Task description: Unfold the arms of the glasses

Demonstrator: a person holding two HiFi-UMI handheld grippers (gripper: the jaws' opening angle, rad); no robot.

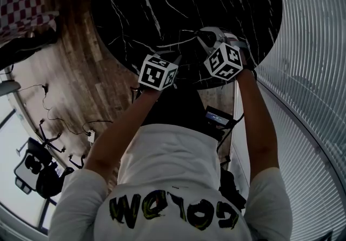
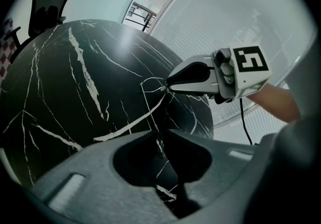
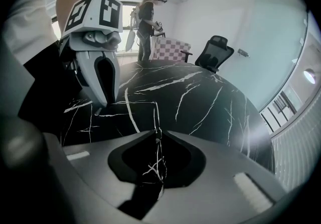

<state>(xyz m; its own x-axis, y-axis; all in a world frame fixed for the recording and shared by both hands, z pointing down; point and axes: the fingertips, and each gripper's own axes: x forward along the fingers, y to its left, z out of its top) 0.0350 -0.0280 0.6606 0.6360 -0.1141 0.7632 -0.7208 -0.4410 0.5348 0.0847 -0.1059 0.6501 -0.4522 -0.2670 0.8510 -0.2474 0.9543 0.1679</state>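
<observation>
Both forearms stretched forward — left gripper (image 2: 163,131) and right gripper (image 3: 157,135) pitched steeply down, tips near each other, jaws pinched almost together.

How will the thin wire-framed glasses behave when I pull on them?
Probably very light and springy: the thin wire-framed glasses show only hair-thin lines. Likely easy to bend, so pull gently. Set down, they may slide on the glossy black marble table.

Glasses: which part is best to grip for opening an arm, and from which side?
Probably the thin wire arm, from above, opposite the right gripper, which pinches the frame's corner. The glasses are bare wire, so pads must close across it; the left gripper sits so.
</observation>
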